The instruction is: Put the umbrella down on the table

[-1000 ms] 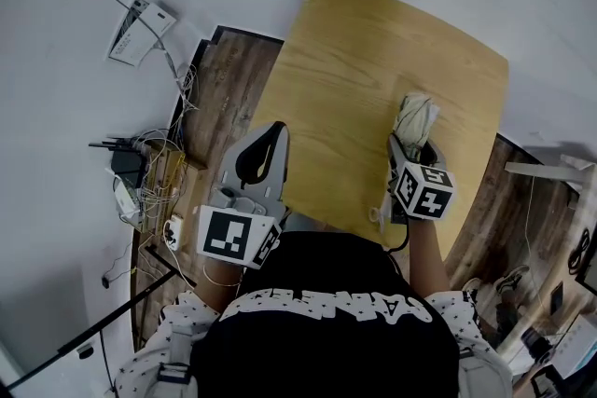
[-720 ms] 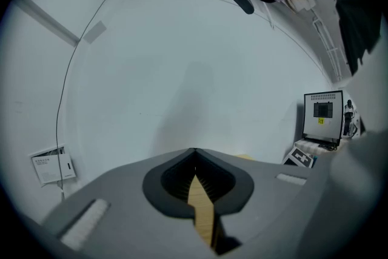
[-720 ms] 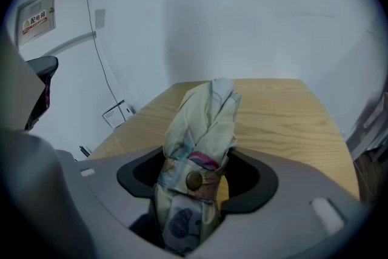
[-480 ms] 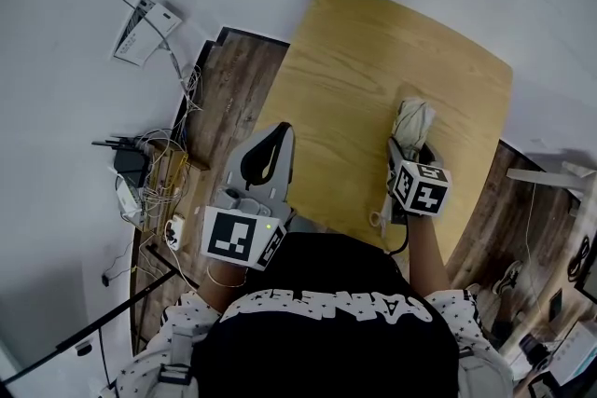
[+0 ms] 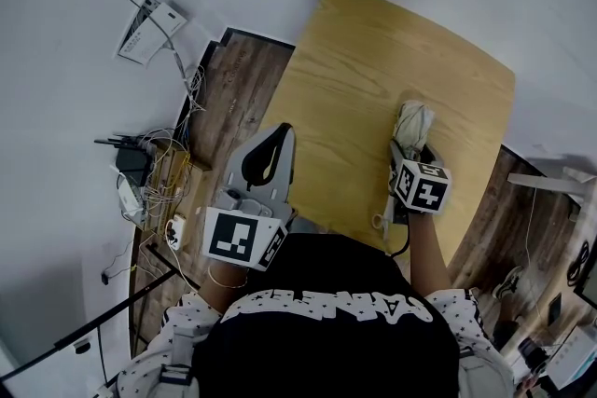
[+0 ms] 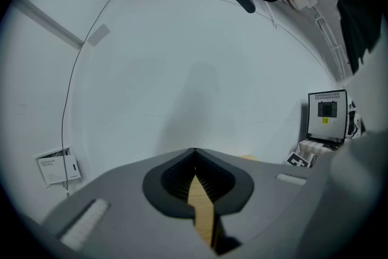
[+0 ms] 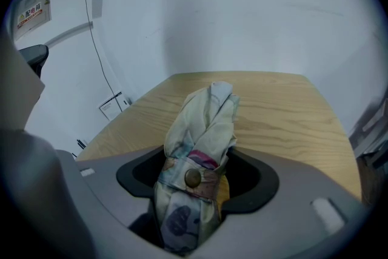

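A folded pale umbrella [image 7: 197, 161] with a snap strap sits between the jaws of my right gripper [image 7: 200, 188], which is shut on it. In the head view the umbrella [image 5: 411, 123] juts forward from the right gripper [image 5: 407, 154] over the right half of the wooden table [image 5: 373, 79]; I cannot tell whether it touches the top. Its handle loop [image 5: 381, 217] hangs out behind, at the near edge. My left gripper [image 5: 269, 151] hovers at the table's left edge, jaws shut with nothing between them [image 6: 194, 182].
White walls surround the table. A router and tangled cables [image 5: 140, 168] lie on the wooden floor at the left, below a wall box [image 5: 149, 28]. A white stand [image 5: 550, 182] is at the right.
The view has shifted slightly. The right gripper and umbrella stay over the same part of the table. The left gripper has barely moved.
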